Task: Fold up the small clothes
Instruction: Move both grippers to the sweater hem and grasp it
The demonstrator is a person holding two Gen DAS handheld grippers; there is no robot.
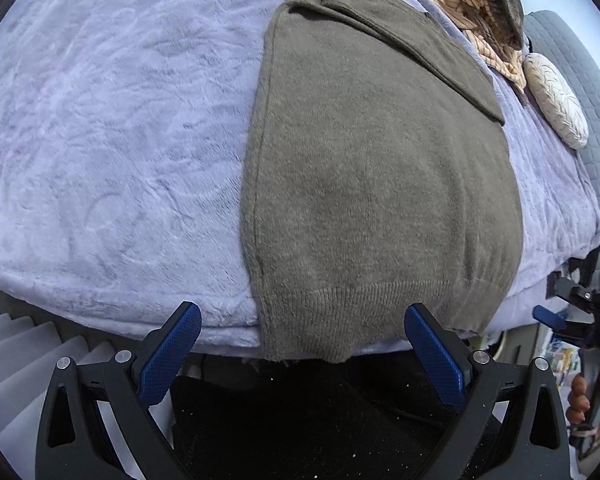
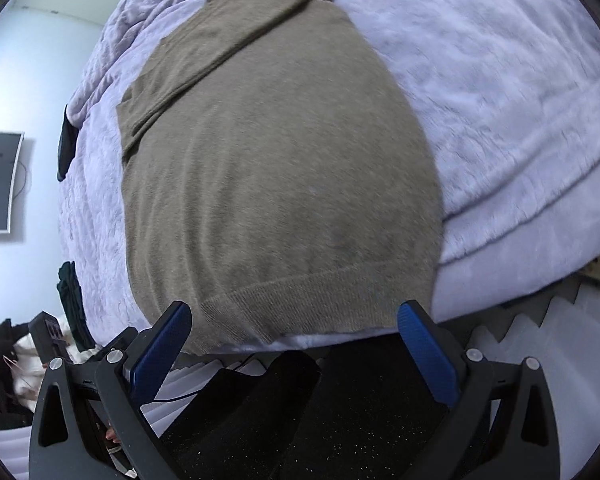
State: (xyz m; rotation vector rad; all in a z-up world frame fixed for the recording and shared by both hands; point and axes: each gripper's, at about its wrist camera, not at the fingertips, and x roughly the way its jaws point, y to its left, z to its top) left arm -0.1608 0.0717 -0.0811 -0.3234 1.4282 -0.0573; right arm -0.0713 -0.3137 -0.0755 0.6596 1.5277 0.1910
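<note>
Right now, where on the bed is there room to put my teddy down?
The biggest bare patch is the purple blanket left of the brown sweater, down to the bed's near edge. A thin strip lies between the sweater and the round cushion. The far corner is crowded with the striped clothes pile.

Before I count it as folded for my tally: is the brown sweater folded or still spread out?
Partly folded: the brown sweater lies flat lengthwise on the blanket, one sleeve folded across it, hem hanging over the edge.
</note>
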